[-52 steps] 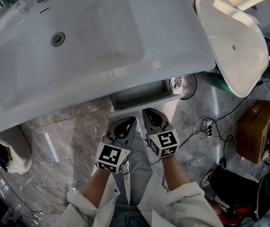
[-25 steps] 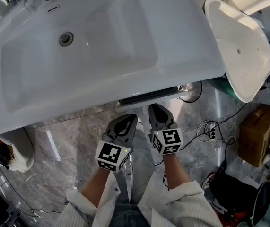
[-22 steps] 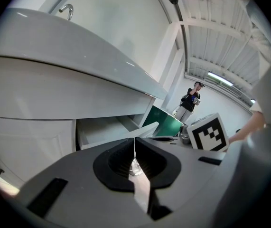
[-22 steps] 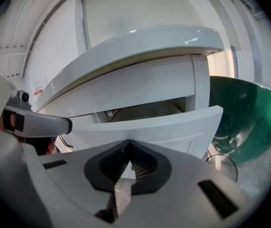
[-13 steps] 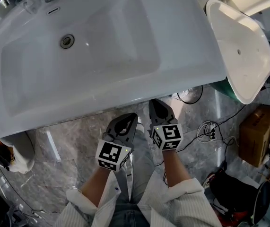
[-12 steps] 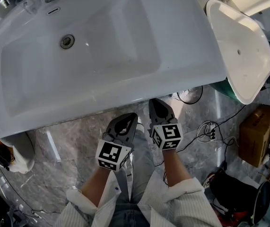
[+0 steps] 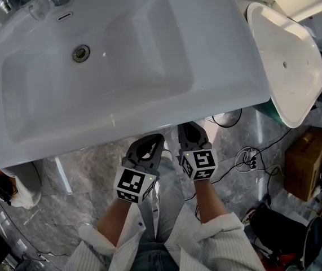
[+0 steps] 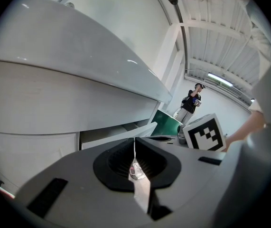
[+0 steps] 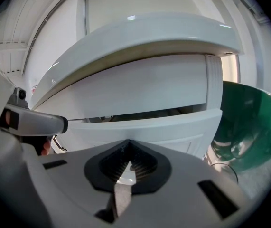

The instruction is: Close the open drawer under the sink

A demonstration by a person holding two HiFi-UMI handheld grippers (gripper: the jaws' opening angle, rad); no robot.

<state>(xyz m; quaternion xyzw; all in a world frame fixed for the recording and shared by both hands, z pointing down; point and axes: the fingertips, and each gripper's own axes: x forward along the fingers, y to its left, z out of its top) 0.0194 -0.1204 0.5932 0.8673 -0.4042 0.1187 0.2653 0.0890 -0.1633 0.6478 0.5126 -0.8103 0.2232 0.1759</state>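
Note:
The white sink [image 7: 132,55] fills the top of the head view and hides the drawer there. In the right gripper view the white drawer front [image 9: 173,127] stands just ahead, with a thin dark gap [image 9: 140,113] above it. My right gripper [image 9: 128,142] is shut and empty, its tips close against the drawer front; in the head view this right gripper [image 7: 191,130] reaches under the sink rim. My left gripper [image 7: 154,140] hangs shut and empty just short of the rim. In the left gripper view the drawer [image 8: 121,134] shows slightly out, beyond the left gripper [image 8: 135,140].
A second white basin [image 7: 287,61] leans at the right, with a green tub [image 9: 251,122] below it. On the marble floor [image 7: 87,168] lie cables [image 7: 245,151], a cardboard box [image 7: 307,157] and a black bag [image 7: 287,224]. A person [image 8: 191,101] stands far off.
The drawer has slid back under the sink and no longer shows in the head view. My right gripper moved forward with it; the left stayed almost still.

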